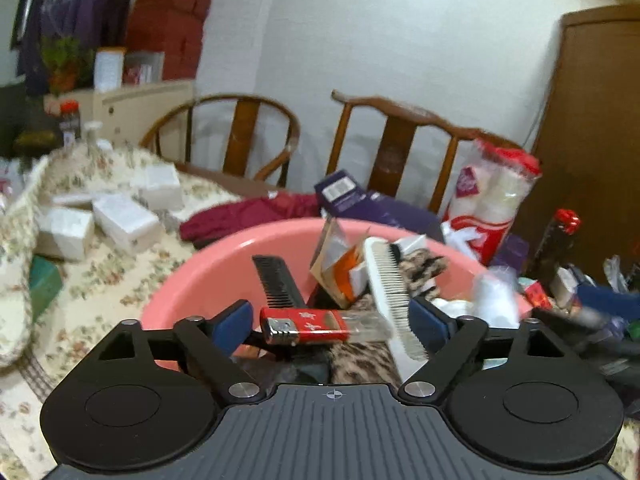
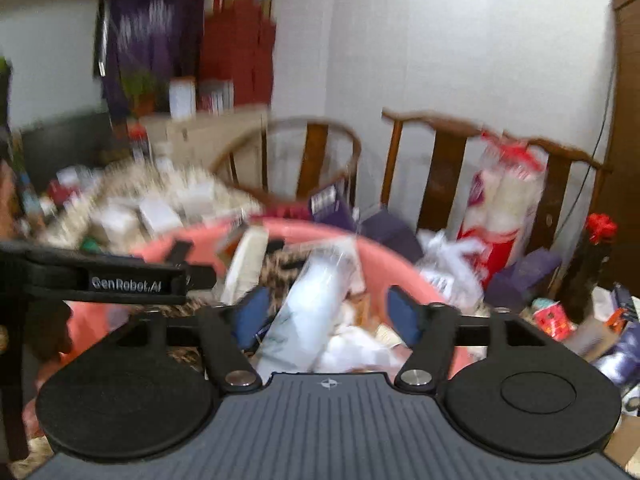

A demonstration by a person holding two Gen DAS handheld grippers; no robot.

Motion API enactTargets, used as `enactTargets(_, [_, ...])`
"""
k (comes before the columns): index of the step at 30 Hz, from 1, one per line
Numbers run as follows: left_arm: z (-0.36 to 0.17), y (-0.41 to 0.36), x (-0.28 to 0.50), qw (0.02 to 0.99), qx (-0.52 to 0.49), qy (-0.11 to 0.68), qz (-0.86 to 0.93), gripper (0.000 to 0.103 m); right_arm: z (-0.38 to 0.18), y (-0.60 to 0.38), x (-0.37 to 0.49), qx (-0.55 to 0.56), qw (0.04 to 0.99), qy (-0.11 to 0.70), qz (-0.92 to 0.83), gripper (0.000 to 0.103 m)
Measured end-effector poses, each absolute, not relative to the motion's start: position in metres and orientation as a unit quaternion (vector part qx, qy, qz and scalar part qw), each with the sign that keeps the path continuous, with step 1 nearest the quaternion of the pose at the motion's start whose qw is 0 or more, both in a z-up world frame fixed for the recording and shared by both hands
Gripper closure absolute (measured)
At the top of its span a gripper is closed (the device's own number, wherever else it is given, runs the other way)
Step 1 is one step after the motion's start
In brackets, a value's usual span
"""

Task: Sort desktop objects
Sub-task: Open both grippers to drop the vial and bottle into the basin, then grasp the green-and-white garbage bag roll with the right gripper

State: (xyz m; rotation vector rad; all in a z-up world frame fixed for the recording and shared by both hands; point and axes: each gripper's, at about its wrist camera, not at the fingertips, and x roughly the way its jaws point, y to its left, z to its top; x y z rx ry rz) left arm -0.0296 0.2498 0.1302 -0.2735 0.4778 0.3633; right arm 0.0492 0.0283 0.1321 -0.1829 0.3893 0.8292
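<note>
Two hand-held grippers hover over a pink plastic basin [image 1: 208, 276] on a cluttered table covered in a floral cloth [image 1: 100, 276]. The left gripper [image 1: 332, 320] has its blue-padded fingers [image 1: 232, 324] spread wide and released; a red lighter [image 1: 304, 325] with a chrome top sits between them, touching neither pad, above the heap in the basin. Just behind it a black comb [image 1: 276, 280] leans against the basin's inner wall, a white brush [image 1: 390, 292] stands tilted with bristles facing left, and an orange-and-white packet [image 1: 340, 268] rises upright between them. A leopard-print cloth [image 1: 360, 360] lies underneath.

From the right wrist view, blurred by motion, the right gripper [image 2: 328, 314] also stands with fingers [image 2: 254, 312] apart and grasping nothing; a clear plastic-wrapped white packet [image 2: 312, 308] lies in the basin [image 2: 400, 264] between the pads, close to the left one, though contact cannot be told through the blur. The left gripper's black body crosses the left edge of that view.

White boxes [image 1: 124, 220] lie scattered on the cloth to the basin's left. Behind stand two wooden chairs [image 1: 396, 148], a red-and-white bag of rolls [image 1: 492, 200] and a maroon garment [image 1: 248, 216] against a white wall.
</note>
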Motion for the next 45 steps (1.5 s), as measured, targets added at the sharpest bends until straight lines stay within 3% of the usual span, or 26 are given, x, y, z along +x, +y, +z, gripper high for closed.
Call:
enactTargets(5, [0.145,0.204,-0.064,0.964,-0.096,0.201,0.147,0.001,0.146,-0.056,0.036,-0.054,0.9,0.159,0.401,0.02])
enactTargets(10, [0.142,0.132,-0.09,0.98,-0.044,0.182,0.064,0.0,0.109,-0.132,0.04,-0.069,0.919,0.182,0.343,0.017])
enactTargets(19, [0.071,0.021,-0.08,0.963,-0.006,0.257,-0.083,0.0,0.029,-0.175,0.066,-0.09,0.919,0.262,0.28,0.017])
enactTargets(25, [0.028,0.022,-0.063,0.948,-0.027,0.309,-0.072,0.0,0.014,-0.148,0.104,-0.087,0.914,0.272,0.289,0.017])
enactTargets(38, [0.005,0.043,-0.033,0.942,-0.051,0.328,-0.045,0.0,0.001,-0.091,0.162,-0.124,0.913,0.27,0.28,0.018])
enactTargets(39, [0.004,0.044,-0.032,0.941,-0.054,0.33,-0.043,0.0,-0.001,-0.09,0.164,-0.12,0.911,0.276,0.281,0.024])
enactTargets(40, [0.002,0.046,-0.032,0.941,-0.059,0.331,-0.041,0.0,-0.002,-0.088,0.163,-0.122,0.909,0.278,0.284,0.04])
enactTargets(45, [0.002,0.057,-0.039,0.942,-0.072,0.327,-0.028,0.0,0.002,-0.107,0.13,-0.125,0.904,0.295,0.283,0.042])
